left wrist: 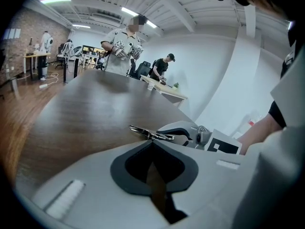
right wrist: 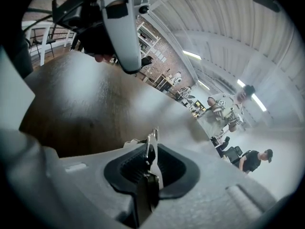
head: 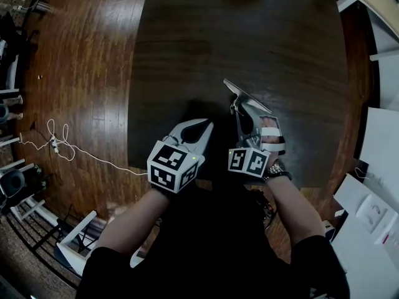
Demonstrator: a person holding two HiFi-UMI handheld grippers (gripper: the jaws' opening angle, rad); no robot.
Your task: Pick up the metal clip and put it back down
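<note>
Right gripper (right wrist: 151, 150): jaws drawn close, with the metal clip (right wrist: 152, 138) standing edge-on in the narrow slot between the pads. The pads look to bear on both of its flat faces, so I read this as a pinch. About half of the clip pokes out beyond the tips.

Left gripper (left wrist: 152, 145): jaws pressed together at the tips, only a thin slit behind them, nothing in it. In the head view it sits just left of the right gripper, near it but not touching the clip.

Clip position: in the head view, at centre frame, just above the right gripper's tips, slanting to the upper left over the dark table (head: 249, 36). In the left gripper view it juts out sideways from the right gripper, low over the wood. Cannot tell if its far end touches the top.

Handling (judgement):
- Thin sheet and wire metal, so light and stiff; it won't deform under the pads.
- Smooth finish, likely slippery; a grip near one end could let it pivot.
- Best hold is across the flat faces, mid-body, away from the wire loop.
- Laid flat on hard wood it offers little edge to get under.
</note>
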